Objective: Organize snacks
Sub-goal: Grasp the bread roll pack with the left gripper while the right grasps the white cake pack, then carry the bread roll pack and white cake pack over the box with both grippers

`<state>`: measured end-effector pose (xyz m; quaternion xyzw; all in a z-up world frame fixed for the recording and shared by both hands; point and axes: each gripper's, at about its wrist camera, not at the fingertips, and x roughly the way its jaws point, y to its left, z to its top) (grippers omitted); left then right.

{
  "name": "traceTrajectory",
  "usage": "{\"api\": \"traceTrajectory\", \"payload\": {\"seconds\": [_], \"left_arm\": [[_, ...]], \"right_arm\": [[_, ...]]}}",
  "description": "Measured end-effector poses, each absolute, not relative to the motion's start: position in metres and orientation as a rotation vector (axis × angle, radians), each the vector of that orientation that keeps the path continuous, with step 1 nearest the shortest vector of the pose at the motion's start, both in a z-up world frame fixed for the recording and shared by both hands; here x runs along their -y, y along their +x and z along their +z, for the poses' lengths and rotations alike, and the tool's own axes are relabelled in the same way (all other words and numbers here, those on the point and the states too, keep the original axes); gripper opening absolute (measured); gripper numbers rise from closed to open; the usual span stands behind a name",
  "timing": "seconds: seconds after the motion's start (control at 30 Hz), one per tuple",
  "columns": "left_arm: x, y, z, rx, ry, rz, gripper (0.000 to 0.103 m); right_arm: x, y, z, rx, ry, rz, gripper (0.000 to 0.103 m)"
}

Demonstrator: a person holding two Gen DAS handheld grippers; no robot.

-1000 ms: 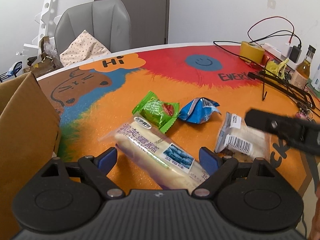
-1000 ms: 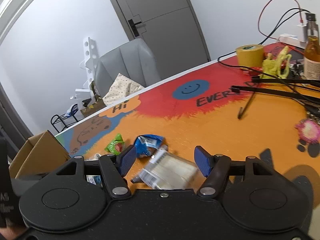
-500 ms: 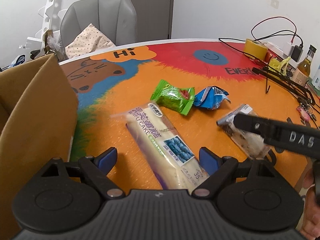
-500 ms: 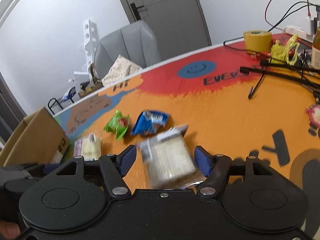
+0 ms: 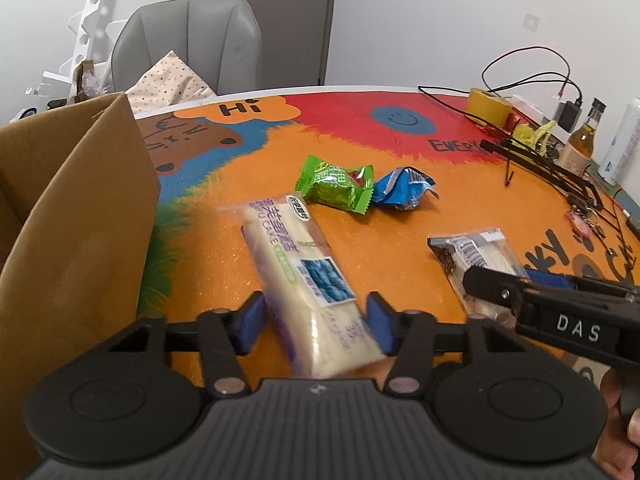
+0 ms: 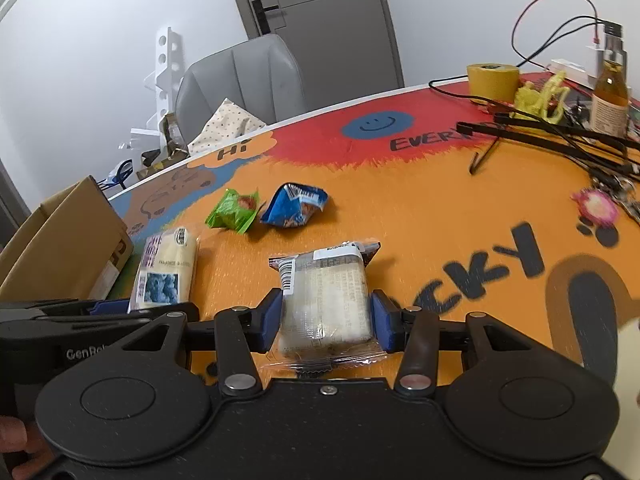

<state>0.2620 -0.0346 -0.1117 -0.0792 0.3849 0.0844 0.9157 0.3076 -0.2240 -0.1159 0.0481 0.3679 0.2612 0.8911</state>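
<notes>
my left gripper [image 5: 316, 322] has the long cake pack [image 5: 304, 280] lying between its two blue pads. the jaws are closing on it. the left pad looks like it touches the pack's side and the right pad sits right at its other edge, but i cannot tell if they press hard yet. the pack lies flat on the bright table [image 5: 400, 240], with its far end pointing away from me and a bit to the left.

my right gripper [image 6: 326, 320] has the square clear pack [image 6: 326, 300] between its pads. these jaws are closing too. both pads sit right against the pack's sides, and its crinkly near end sticks out under the gripper.

the brown cardboard box [image 5: 76, 240] stands to the left, just beside the cake pack. farther out on the table i see a green snack bag [image 5: 336, 184] and a blue snack bag [image 5: 402, 192], side by side and almost touching.
</notes>
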Motion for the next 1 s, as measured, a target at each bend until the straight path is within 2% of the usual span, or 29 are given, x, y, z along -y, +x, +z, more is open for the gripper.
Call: {"api": "traceTrajectory", "payload": {"seconds": [0.03,0.13,0.3,0.6,0.67,1.0], "left_arm": [[0.034,0.260,-0.111,-0.790,-0.168,0.168,0.043],[0.034,0.251,-0.110,-0.787,-0.171,0.147,0.037],[0.037,0.237,-0.109,-0.798,-0.166,0.102,0.035],[0.039,0.214,-0.106,-0.836,-0.119,0.054,0.036],[0.039,0.212,-0.106,-0.834,-0.099,0.064,0.038],[0.037,0.222,-0.111,-0.828,-0.085,0.120,0.046]], "right_arm": [[0.225,0.304,-0.116,-0.765,0.101,0.539,0.045],[0.226,0.296,-0.115,-0.767,0.104,0.528,0.045],[0.226,0.280,-0.112,-0.779,0.098,0.515,0.045],[0.223,0.261,-0.109,-0.800,0.084,0.489,0.046],[0.221,0.260,-0.109,-0.801,0.077,0.488,0.052],[0.212,0.264,-0.111,-0.781,0.025,0.484,0.053]]}}
